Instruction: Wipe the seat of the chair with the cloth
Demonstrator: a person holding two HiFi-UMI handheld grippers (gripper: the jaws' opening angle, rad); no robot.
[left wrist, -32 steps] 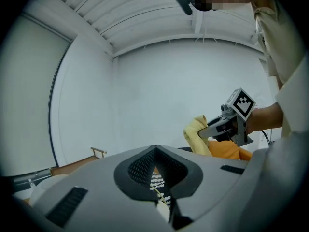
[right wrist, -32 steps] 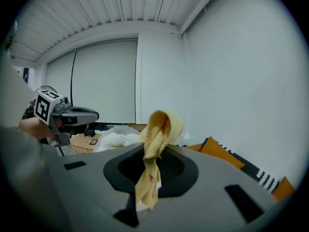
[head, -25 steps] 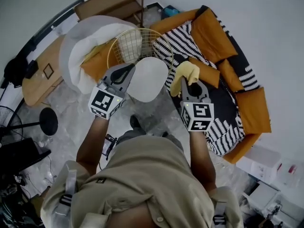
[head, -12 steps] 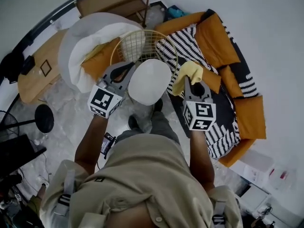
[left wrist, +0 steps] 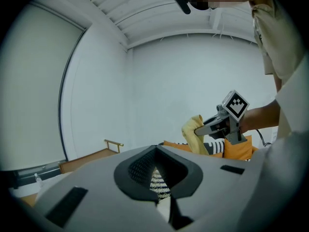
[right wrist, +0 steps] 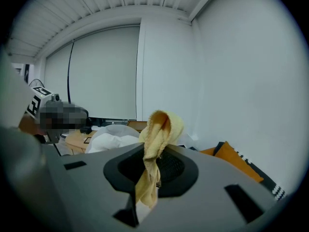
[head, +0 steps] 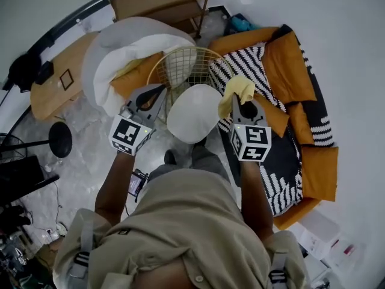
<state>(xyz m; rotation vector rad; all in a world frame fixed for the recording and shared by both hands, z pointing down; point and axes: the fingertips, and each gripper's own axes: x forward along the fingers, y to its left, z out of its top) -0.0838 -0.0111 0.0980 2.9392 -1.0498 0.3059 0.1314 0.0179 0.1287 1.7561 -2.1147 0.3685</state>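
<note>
Cloth (head: 236, 92) hangs clamped in right hand-held gripper (head: 241, 105) beside chair seat (head: 194, 114); left hand-held gripper (head: 154, 95) closed, empty.

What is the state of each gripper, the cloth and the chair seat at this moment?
Left gripper: shut, nothing between its jaws.
Right gripper: shut on the yellow cloth.
Yellow cloth: bunched, pinched, ends hanging loose.
Chair seat: bare, nothing lying on it.

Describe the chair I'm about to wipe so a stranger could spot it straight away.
Find the orange and striped sofa. Just left of it in the head view stands the chair. Only it pairs a smooth white oval seat with a gold wire back.
</note>
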